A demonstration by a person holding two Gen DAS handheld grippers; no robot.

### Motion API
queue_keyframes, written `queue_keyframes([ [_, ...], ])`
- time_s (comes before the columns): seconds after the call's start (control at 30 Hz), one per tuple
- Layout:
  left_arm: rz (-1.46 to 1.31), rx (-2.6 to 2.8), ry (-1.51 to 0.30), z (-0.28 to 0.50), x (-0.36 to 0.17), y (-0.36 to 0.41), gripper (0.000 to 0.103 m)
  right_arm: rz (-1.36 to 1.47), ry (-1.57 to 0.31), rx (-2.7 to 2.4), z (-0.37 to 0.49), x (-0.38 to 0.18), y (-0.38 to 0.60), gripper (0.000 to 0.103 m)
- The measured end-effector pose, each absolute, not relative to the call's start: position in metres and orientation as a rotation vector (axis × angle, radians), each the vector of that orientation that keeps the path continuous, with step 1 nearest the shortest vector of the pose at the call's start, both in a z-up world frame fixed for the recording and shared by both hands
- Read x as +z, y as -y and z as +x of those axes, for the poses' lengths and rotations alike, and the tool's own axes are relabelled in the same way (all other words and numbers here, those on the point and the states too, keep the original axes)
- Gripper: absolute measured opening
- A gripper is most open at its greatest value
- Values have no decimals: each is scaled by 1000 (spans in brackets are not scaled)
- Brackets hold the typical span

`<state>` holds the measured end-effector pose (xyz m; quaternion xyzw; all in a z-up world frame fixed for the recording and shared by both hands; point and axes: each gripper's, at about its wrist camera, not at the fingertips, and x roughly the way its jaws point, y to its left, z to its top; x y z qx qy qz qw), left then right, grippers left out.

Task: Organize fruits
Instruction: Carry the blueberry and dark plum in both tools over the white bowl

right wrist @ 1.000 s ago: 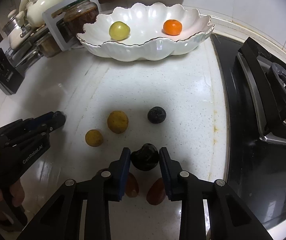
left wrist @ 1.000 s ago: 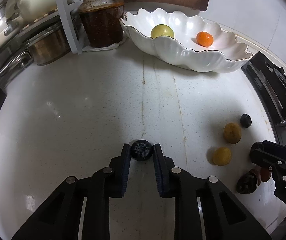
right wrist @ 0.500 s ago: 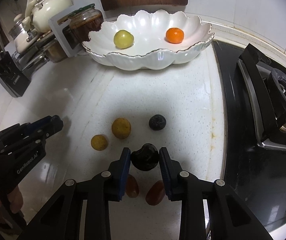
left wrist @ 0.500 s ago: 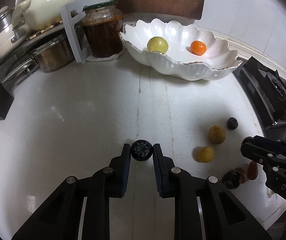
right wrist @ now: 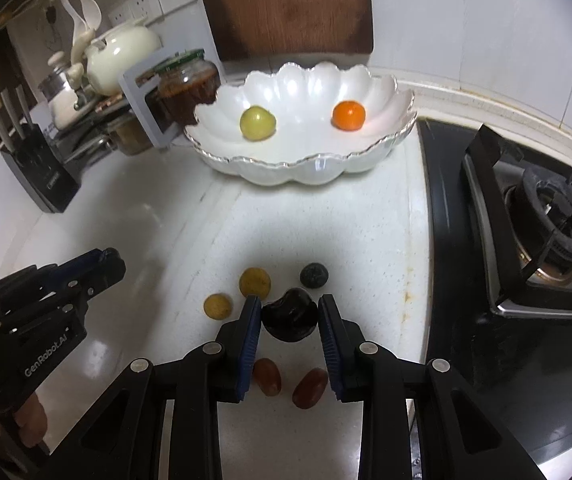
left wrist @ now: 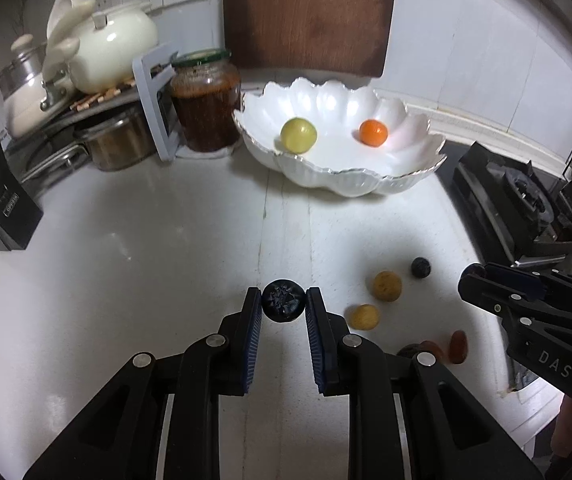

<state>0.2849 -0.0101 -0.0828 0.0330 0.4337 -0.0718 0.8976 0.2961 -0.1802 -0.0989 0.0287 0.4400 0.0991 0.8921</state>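
Left gripper (left wrist: 283,307) fingers clamp a dark blue fruit (left wrist: 283,306); right gripper (right wrist: 289,317) fingers clamp a dark plum (right wrist: 290,314), both above the table (left wrist: 145,240). White bowl (left wrist: 350,178) far, holding green and orange fruits.

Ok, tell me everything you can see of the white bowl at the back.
The white bowl is wide, shallow and glossy, like glazed ceramic, with a scalloped, shell-like wall and a thin metallic-looking rim. It stands upright on the white counter before a wooden board, beside a jar. Inside, apart, lie a yellow-green fruit and an orange fruit.
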Motion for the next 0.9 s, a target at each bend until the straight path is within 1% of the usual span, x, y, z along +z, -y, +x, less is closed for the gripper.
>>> queue_keyframes([
  [0.53, 44, -140, -747, 263, -36, 16, 23, 75, -764, 209, 281, -59, 185, 31],
  [0.9, 24, -170, -691, 270, -18, 27, 23, 83, -653, 195, 290, -32, 191, 31],
])
